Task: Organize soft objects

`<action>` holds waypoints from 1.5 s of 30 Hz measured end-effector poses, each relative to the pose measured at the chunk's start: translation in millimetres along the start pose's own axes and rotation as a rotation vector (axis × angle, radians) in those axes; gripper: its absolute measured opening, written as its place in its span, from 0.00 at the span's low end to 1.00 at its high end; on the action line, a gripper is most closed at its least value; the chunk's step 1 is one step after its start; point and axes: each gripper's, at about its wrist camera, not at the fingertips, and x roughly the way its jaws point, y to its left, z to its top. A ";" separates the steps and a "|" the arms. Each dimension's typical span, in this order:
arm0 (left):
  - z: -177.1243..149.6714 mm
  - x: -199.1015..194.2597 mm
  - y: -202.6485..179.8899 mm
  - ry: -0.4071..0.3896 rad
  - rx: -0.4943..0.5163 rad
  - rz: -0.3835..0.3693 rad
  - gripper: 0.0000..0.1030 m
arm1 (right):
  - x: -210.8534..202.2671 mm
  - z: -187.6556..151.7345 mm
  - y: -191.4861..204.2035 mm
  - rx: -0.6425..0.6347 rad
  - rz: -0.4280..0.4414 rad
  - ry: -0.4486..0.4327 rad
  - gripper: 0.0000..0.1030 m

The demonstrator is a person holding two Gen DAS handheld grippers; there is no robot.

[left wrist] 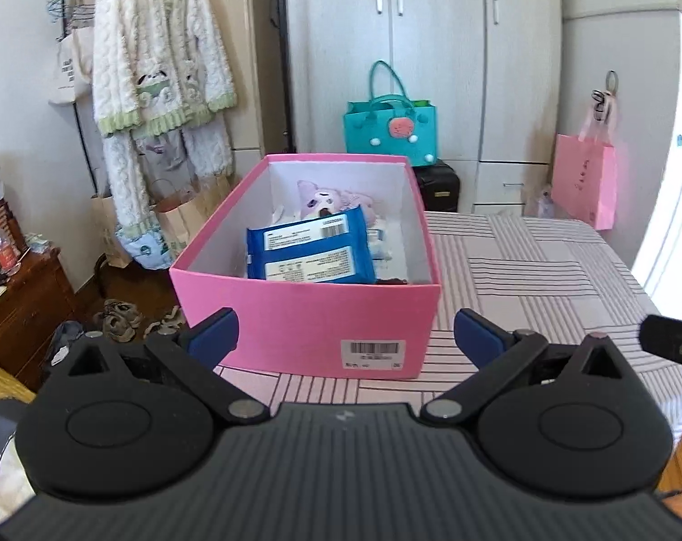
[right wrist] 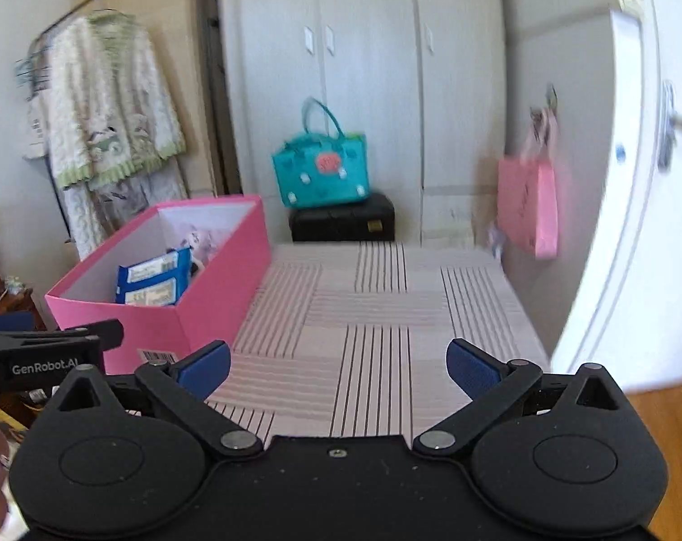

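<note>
While both tools hang wide and empty, the pink box (left wrist: 305, 315) sits mid-frame.
Left tool (left wrist: 344, 338) faces it; right tool (right wrist: 338, 367) overlooks striped bedding (right wrist: 377, 306); blue packs (left wrist: 311, 250) inside.

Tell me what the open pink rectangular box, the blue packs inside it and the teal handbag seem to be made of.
Open pink rectangular box: likely matte cardboard; thin stiff walls, white inside, barcode sticker.
Blue packs: seemingly glossy plastic film; slight sheen, crinkled edges, printed white labels.
Teal handbag: possibly moulded rubber or foam; smooth, holds its shape, stiff upright handles. The look leaves that one open.
</note>
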 end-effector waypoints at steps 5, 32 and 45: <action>-4.4 2.6 -2.9 0.005 0.010 0.013 1.00 | 6.3 -3.1 -3.7 0.032 -0.037 0.035 1.00; -11.4 -3.5 -30.1 -0.016 0.069 0.021 1.00 | 10.6 -21.4 -10.0 -0.013 -0.093 -0.041 1.00; -7.5 -1.8 -28.8 -0.024 0.071 0.006 1.00 | 16.0 -24.5 -18.9 -0.014 -0.130 -0.062 1.00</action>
